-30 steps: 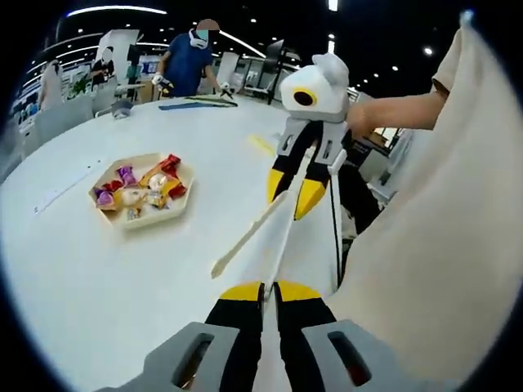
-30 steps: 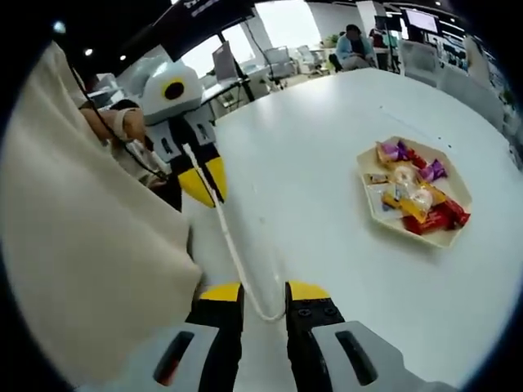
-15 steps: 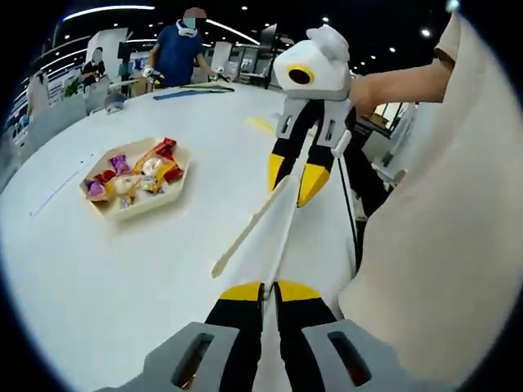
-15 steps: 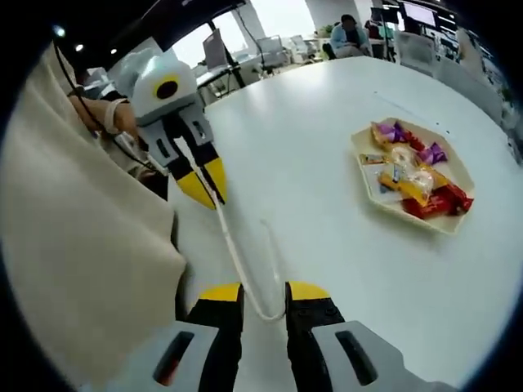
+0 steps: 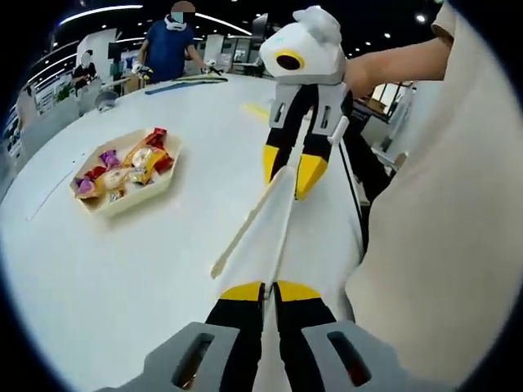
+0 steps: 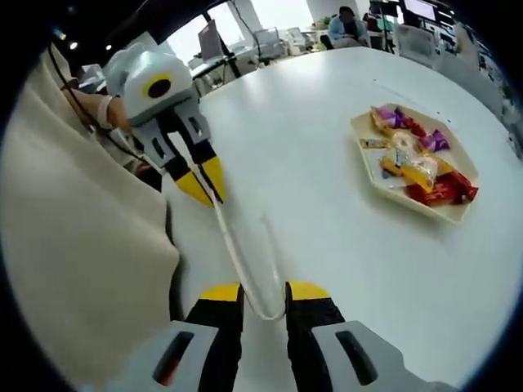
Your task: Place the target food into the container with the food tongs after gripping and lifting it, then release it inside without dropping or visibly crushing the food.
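Tongs (image 5: pixel 265 220): cream-white.
Tray (image 6: pixel 451 211): beige.
Wrapped food (image 6: pixel 417 167): purple, orange, red, pale.
Table (image 6: pixel 327 163): white.
Gripper jaws: black with yellow tips.
Person's sleeve (image 5: pixel 441 204): cream.
Distant person's top (image 5: pixel 169 47): blue.

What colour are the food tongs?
The food tongs are white or cream; they show best in the left gripper view.

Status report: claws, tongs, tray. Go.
Left claw shut on the tongs, one arm tip. Right claw around their bend; grip unclear. Hexagonal tray of wrapped snacks apart, untouched. White table open between.
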Demonstrator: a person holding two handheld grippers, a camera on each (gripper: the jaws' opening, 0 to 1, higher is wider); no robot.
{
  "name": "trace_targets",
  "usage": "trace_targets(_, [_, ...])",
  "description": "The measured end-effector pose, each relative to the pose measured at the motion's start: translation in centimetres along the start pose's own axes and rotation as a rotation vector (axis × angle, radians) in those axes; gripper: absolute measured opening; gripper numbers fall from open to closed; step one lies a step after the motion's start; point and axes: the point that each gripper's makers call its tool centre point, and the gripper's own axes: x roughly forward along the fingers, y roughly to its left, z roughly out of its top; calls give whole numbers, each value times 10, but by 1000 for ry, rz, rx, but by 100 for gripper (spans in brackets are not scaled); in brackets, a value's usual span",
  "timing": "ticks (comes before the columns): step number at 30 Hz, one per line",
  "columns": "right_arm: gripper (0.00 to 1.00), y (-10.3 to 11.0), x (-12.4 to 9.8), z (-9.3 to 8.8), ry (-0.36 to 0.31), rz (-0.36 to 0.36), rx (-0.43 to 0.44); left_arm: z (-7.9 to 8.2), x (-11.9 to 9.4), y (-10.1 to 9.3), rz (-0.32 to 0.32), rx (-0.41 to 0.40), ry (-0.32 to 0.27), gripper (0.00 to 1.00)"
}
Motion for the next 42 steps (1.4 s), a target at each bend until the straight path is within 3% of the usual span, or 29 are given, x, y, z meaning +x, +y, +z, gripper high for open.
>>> trace_targets(42, [20,-11,18,-11,72,-58,10,-18,17,9,33,-18,71,3])
